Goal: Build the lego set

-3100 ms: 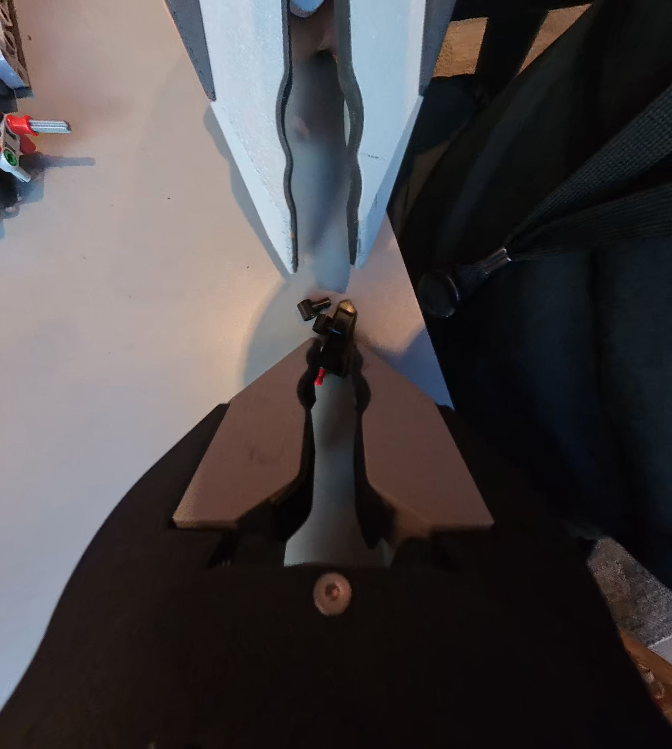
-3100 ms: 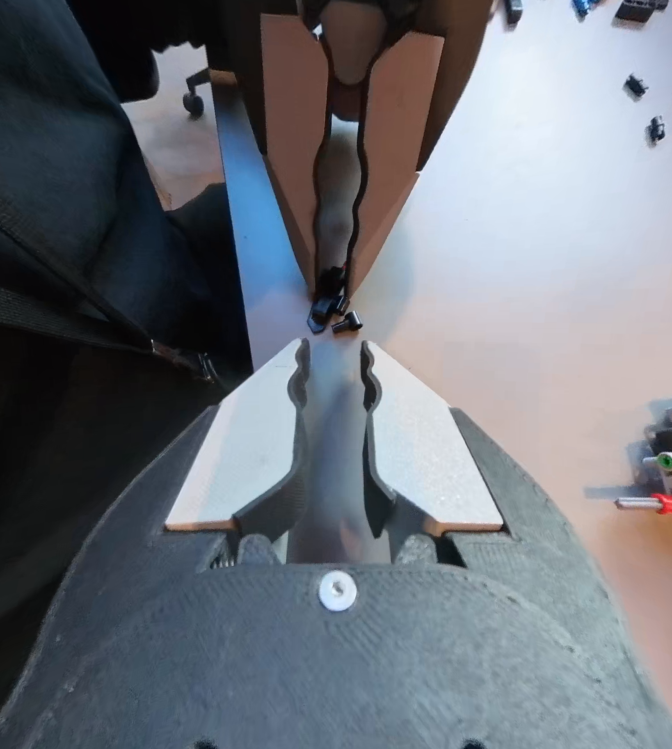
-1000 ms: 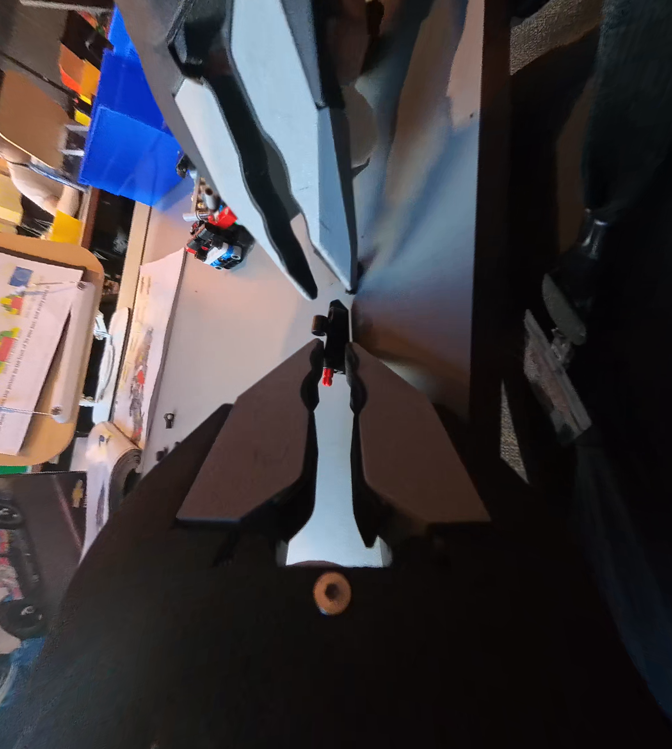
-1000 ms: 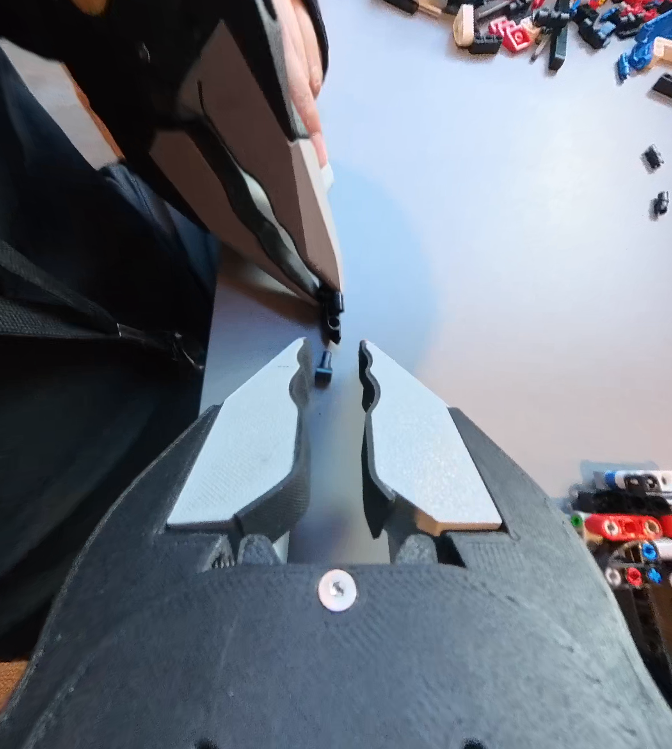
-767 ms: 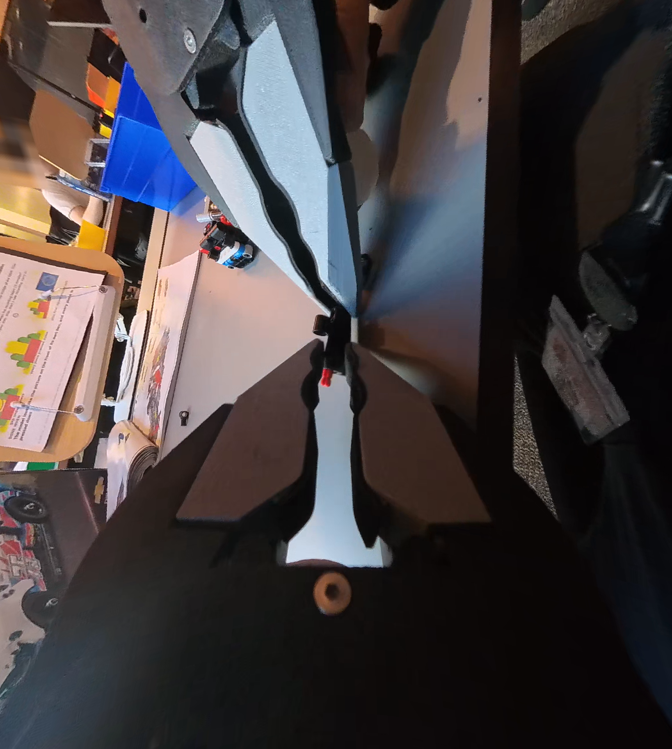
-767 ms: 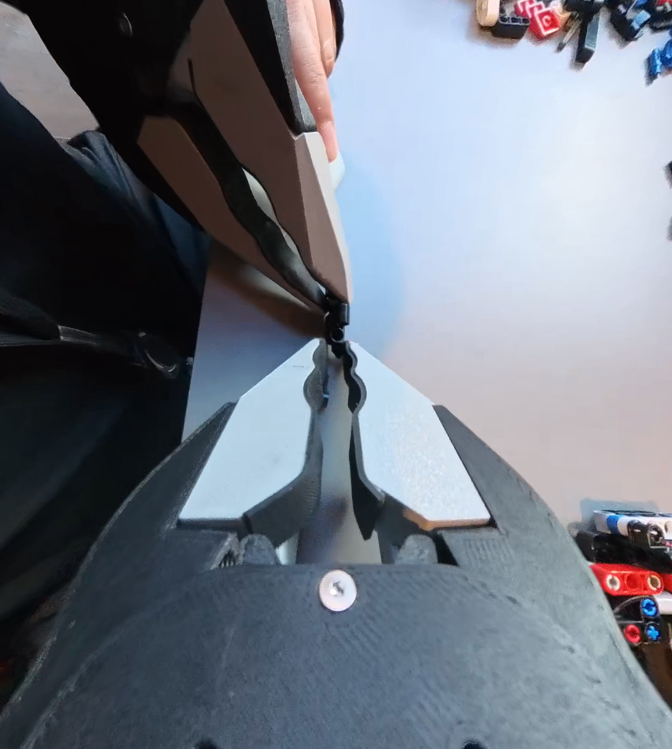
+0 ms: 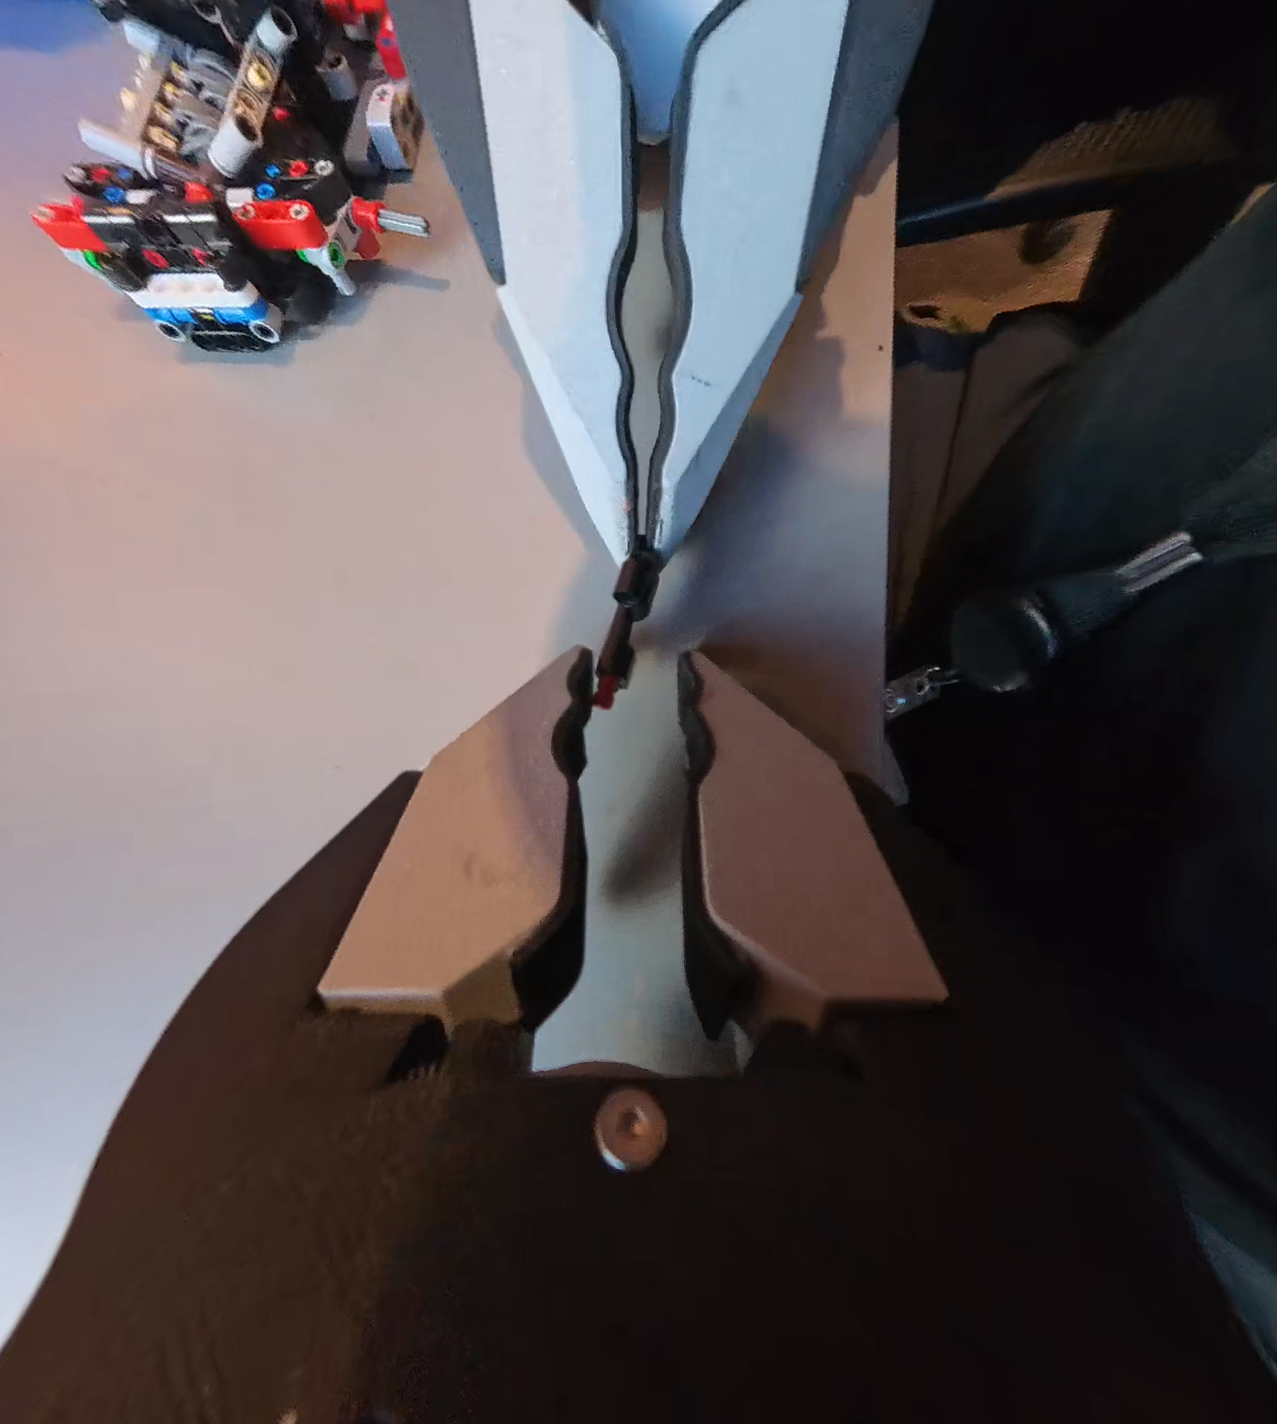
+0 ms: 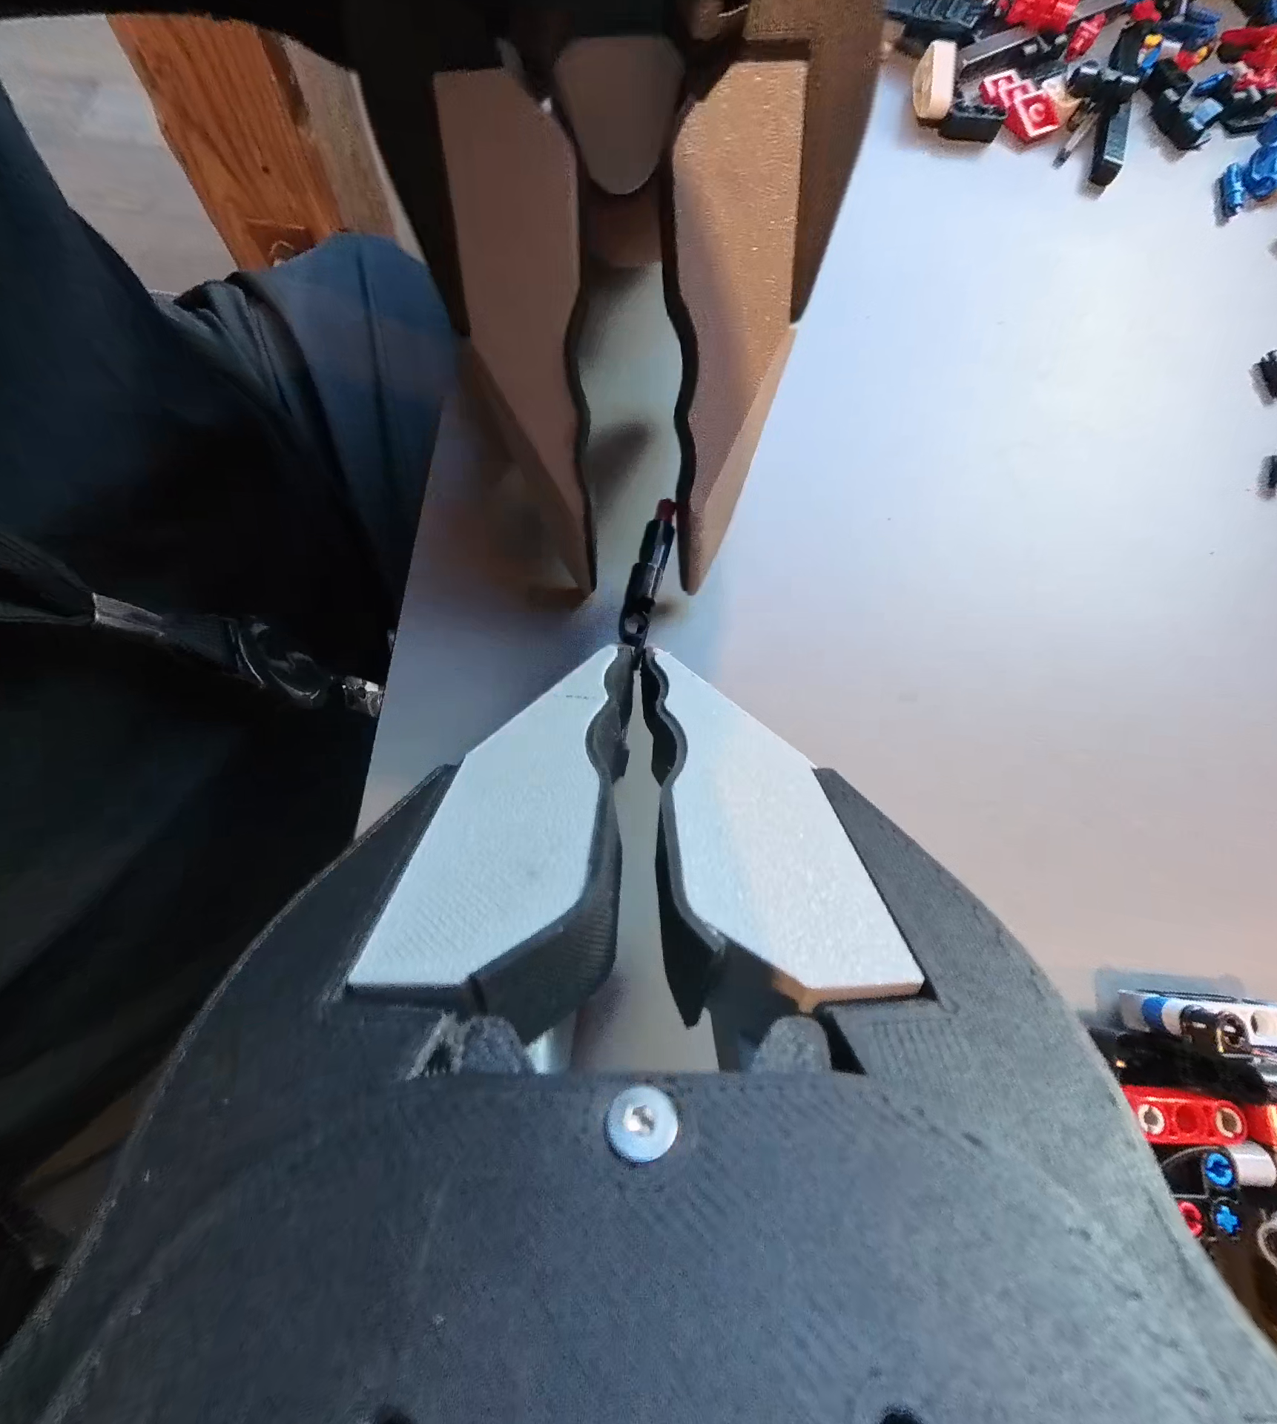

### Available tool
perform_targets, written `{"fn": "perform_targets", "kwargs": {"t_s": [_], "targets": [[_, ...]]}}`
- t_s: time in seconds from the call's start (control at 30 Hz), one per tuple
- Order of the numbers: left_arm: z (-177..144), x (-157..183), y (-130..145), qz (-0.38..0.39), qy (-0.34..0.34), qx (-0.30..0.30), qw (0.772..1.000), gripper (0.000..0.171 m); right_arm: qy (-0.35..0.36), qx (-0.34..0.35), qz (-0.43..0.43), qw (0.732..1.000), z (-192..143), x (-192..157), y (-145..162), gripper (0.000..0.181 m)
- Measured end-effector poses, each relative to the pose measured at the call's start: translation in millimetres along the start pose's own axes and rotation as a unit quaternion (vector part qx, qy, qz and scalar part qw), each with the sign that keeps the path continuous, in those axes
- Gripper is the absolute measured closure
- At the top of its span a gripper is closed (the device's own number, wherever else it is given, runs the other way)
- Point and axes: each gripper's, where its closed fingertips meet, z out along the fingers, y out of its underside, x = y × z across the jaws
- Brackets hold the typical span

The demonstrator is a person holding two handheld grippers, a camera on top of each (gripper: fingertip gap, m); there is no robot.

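Note:
A small black lego connector piece with a red end (image 7: pixel 631 589) hangs between the two grippers, just above the grey table (image 7: pixel 235 616). My right gripper (image 8: pixel 637 655), with grey fingers, is shut on its black end. It also shows in the left wrist view (image 7: pixel 643 535), pinching the piece from the far side. My left gripper (image 7: pixel 631 670), with brown fingers, is open. The piece's red end sits between its tips, close to the left finger (image 7: pixel 512 770). In the right wrist view the piece (image 8: pixel 649 566) reaches into the open left gripper (image 8: pixel 639 589).
A partly built red, black and blue lego model (image 7: pixel 212 216) stands on the table, and also shows in the right wrist view (image 8: pixel 1236 1117). A heap of loose pieces (image 8: pixel 1121 77) and two small black pins (image 8: pixel 1275 377) lie farther off. The table edge (image 7: pixel 888 462) and a person's dark clothing (image 7: pixel 1159 539) are close by. Both grippers' tips are close together, under 4 cm apart.
The left gripper, shut on the piece before, has opened. The right gripper, open 1 s ago, closed on the piece and holds it. Both grippers have turned back level over the table.

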Motion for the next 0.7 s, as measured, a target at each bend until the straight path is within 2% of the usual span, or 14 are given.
{"fn": "perform_targets", "kwargs": {"t_s": [0.07, 0.23, 0.27, 0.47, 0.7], "targets": [[0.8, -1.0, 0.8, -0.024, 0.018, -0.003, 1.0, 0.165, 0.0, -0.006, -0.006, 1.0, 1.0, -1.2, 1.5, 0.181], [2.2, -2.6, -1.2, -0.074, 0.037, 0.0, 0.997, 0.167, -0.001, -0.006, 0.018, 1.0, -2.6, 3.0, 4.5, 0.18], [2.5, -4.6, -1.2, -0.079, 0.029, 0.0, 0.996, 0.167, 0.0, -0.004, 0.021, 1.0, -6.6, 3.0, 6.2, 0.173], [3.3, -6.1, -1.2, -0.068, -0.009, -0.004, 0.998, 0.167, 0.004, -0.007, 0.011, 1.0, -30.8, -8.3, 21.7, 0.169], [4.0, -15.8, -1.4, -0.018, -0.074, -0.012, 0.997, 0.167, 0.002, -0.026, -0.047, 0.999, -18.2, -7.4, 18.4, 0.167]]}}
